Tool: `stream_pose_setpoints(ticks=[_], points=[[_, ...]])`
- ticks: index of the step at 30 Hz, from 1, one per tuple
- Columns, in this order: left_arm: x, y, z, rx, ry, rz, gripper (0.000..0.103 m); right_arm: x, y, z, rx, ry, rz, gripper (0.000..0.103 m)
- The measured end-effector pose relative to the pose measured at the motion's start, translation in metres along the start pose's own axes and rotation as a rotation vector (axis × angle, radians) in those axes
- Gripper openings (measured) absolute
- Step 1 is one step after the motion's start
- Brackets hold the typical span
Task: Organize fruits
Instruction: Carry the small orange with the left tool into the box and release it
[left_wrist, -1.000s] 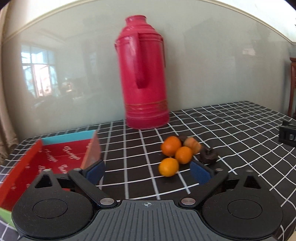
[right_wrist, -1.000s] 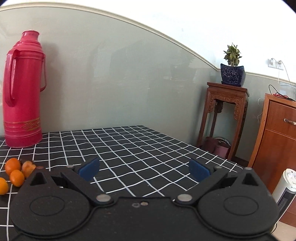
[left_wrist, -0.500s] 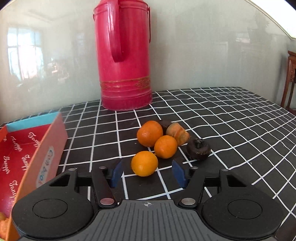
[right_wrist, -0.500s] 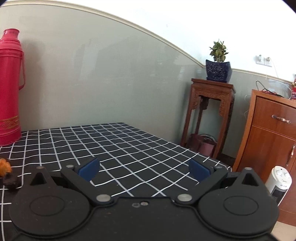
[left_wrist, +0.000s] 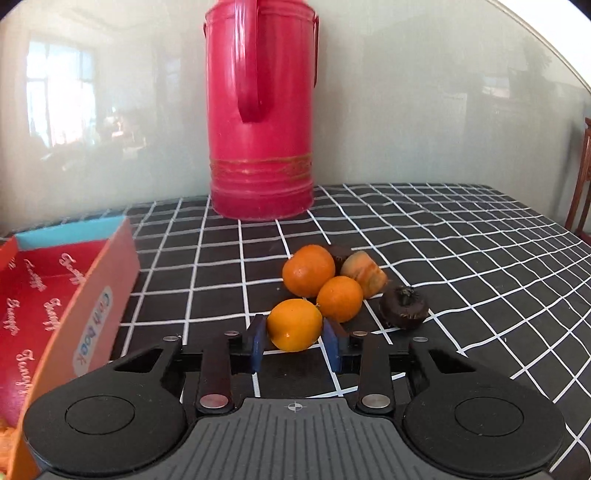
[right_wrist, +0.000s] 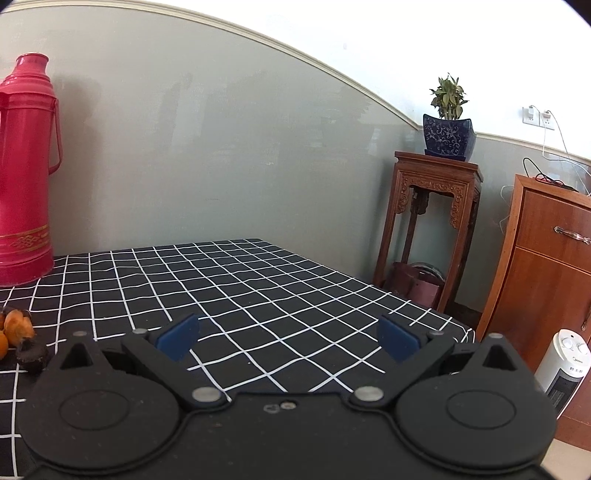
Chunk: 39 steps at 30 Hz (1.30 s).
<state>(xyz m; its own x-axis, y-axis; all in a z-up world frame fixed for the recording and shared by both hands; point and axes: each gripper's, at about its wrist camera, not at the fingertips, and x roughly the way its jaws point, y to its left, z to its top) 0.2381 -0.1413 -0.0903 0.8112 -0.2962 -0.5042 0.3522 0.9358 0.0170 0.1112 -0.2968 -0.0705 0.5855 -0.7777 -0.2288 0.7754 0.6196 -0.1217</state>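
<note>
The left gripper (left_wrist: 294, 341) is pointed forward and somewhat down at the checked tablecloth (left_wrist: 461, 266), low over its near part. Its jaws are closing on the nearest orange (left_wrist: 294, 325), which sits between the blue pads (left_wrist: 257, 343); both pads are seen against the fruit's sides. Just beyond it lie two more oranges (left_wrist: 308, 271), a brown-orange fruit (left_wrist: 364, 273) and a dark wrinkled fruit (left_wrist: 403, 307), all clustered together. Far behind them a red thermos (left_wrist: 260, 110) is stood by the wall.

At the left a red box (left_wrist: 33, 291) is set, its inside printed with repeated white cursive script that cannot be read; a label on its orange side wall appears to read "Cozy nook".

The right gripper (right_wrist: 288, 338) is held nearly level above the cloth, its jaws spread wide with nothing between them. A white heater (right_wrist: 565, 365) on the floor at far right carries a small logo, too small to be read.
</note>
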Motion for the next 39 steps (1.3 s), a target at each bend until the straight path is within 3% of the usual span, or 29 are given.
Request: stream_pose_setpoints(ticks=[6, 12, 22, 34, 39], points=[[-0.029, 0.007, 0.002, 0.033, -0.106, 0.084, 0.034, -0.003, 0.006, 0.001, 0.001, 0.004, 0.031, 0.097], [-0.057, 0.046, 0.007, -0.044, -0.153, 0.22, 0.034, -0.011, 0.02, 0.001, -0.011, -0.002, 0.066, 0.097], [-0.069, 0.116, -0.001, -0.186, -0.073, 0.374, 0.034, -0.028, 0.053, 0.0, -0.053, -0.019, 0.145, 0.097], [-0.064, 0.15, -0.015, -0.251, 0.036, 0.428, 0.034, -0.052, 0.083, 0.001, -0.084, -0.052, 0.24, 0.097], [-0.068, 0.158, -0.017, -0.27, 0.039, 0.437, 0.034, -0.055, 0.087, 0.001, -0.09, -0.051, 0.262, 0.097]])
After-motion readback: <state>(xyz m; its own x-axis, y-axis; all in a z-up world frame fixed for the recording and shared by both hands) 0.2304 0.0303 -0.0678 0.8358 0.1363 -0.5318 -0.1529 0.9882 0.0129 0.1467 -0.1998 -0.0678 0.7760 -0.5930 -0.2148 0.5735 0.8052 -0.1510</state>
